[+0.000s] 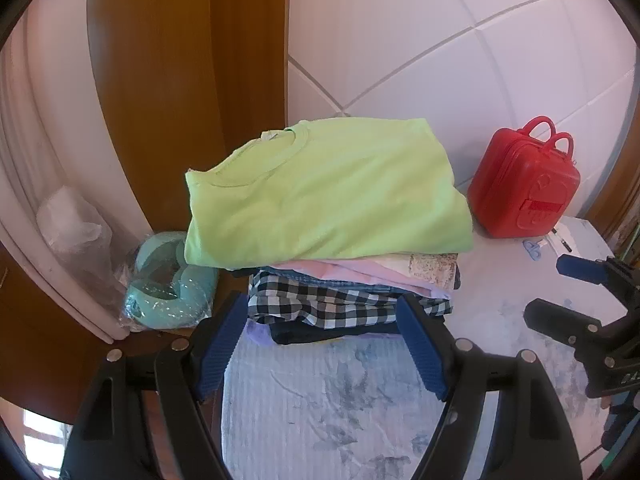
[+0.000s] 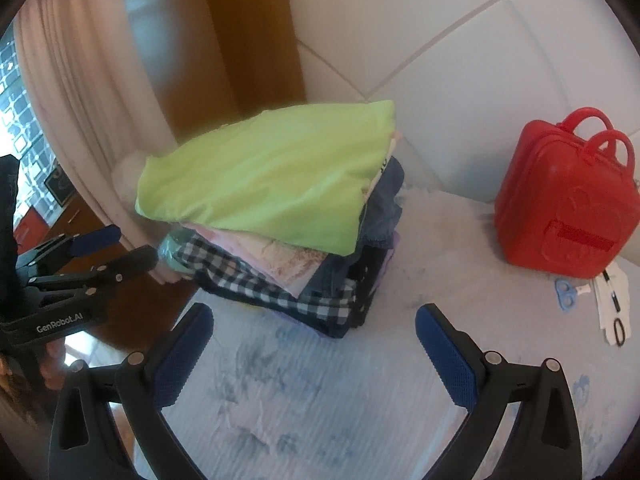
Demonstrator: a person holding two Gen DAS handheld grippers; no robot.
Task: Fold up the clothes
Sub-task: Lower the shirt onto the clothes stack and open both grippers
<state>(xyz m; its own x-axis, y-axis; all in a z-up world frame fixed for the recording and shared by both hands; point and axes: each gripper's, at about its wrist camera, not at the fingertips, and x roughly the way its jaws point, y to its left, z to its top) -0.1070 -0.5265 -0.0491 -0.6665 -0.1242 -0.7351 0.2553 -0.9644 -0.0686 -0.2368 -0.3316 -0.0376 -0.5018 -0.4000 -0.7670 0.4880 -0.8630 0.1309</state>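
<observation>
The left gripper (image 1: 320, 344) and right gripper (image 2: 314, 346) hung open and empty before the stack of folded clothes (image 1: 340, 280), probably because the green shirt (image 1: 320, 196) was already laid on top.

- A home, a bedroom by the look of it: a bed (image 2: 320, 400) fills the lower half, covered in a pale ribbed spread with faded blue flowers.
- At 12 o'clock, a white quilted headboard (image 1: 440, 60) with stitched seams stands right behind the bed.
- There's a stack (image 2: 280, 220) of folded clothes on the spread, a lime tee (image 1: 328, 192) on top.
- At 3 o'clock, a small red case (image 2: 568, 208) with two handles sits on the bed.
- At 10 o'clock, a pale curtain (image 2: 80, 100) hangs beside brown wood panelling (image 1: 160, 80).
- At 9 o'clock, a patterned window grille (image 2: 20, 100) lets daylight in.
</observation>
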